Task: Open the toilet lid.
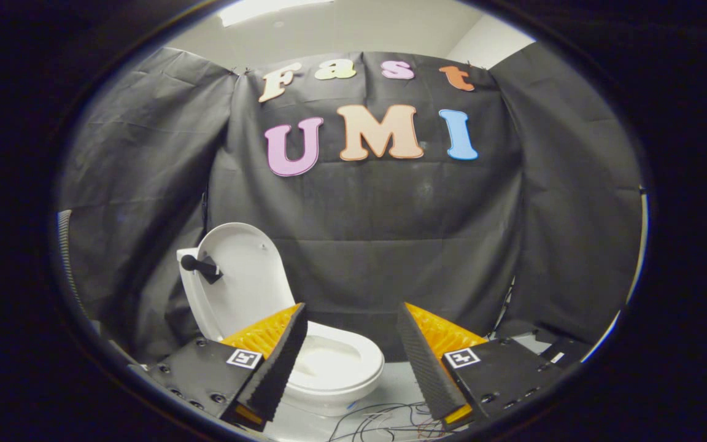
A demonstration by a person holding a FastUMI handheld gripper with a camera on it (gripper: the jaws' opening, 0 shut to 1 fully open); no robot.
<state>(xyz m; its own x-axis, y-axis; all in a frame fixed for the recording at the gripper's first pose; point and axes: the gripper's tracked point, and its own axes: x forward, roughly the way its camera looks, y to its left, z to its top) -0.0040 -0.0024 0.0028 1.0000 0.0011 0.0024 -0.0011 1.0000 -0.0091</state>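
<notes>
two jaws spread empty, toilet lid (pixel 244 276) raised, perhaps loose wires (pixel 384 420) below

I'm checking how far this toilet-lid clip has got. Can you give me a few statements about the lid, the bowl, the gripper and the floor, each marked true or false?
1. The toilet lid stands raised above the bowl. True.
2. The gripper is clamped on the lid. False: its fingers are spread apart with nothing between them, and the lid stands beyond them.
3. A dark knob handle sticks out from the lid. True.
4. The toilet bowl is covered. False: its seat and basin lie open, just ahead of the fingers.
5. Loose wires lie on the floor beside the bowl. True.
</notes>
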